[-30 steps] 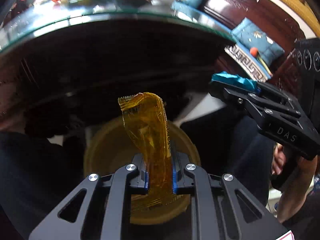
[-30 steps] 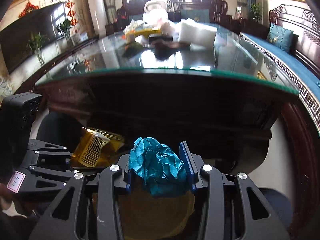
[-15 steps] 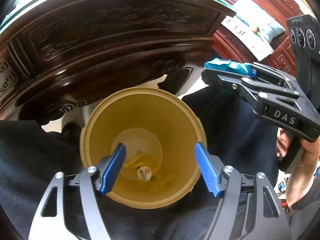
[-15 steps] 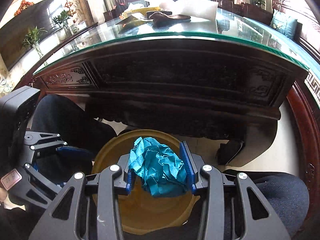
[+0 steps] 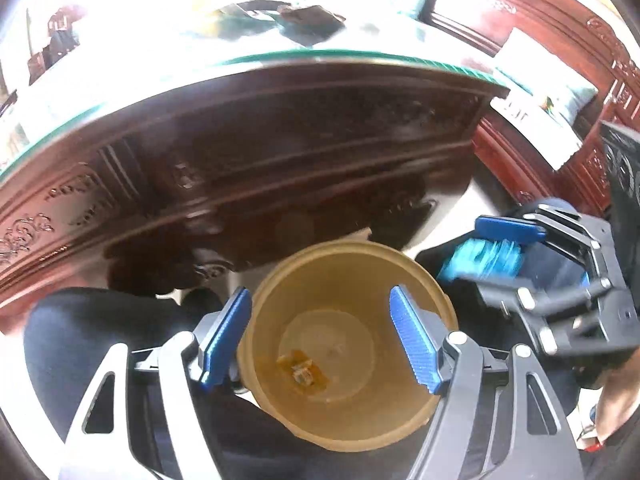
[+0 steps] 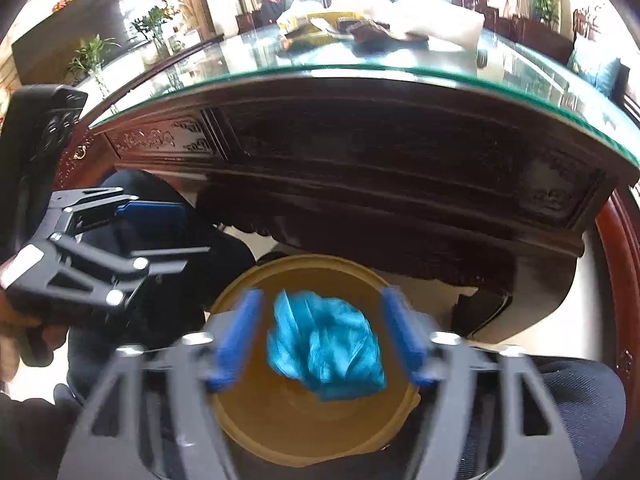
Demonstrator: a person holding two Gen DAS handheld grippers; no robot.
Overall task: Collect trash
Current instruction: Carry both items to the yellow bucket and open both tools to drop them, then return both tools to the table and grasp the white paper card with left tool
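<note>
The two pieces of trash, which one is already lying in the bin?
The yellow wrapper, flat on the bottom of the bin. The blue crumpled paper is above the bin, between the right gripper's open jaws.

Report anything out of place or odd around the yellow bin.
Nothing stands out. The orange wrapper lies at the bottom of the yellow bin. The crumpled blue paper sits between the right tongs, which have just been opening, over the bin.

A crumpled blue paper wad (image 6: 326,354) hangs above the tan bin (image 6: 256,432); yellow wrapper (image 5: 301,370) lies inside.
</note>
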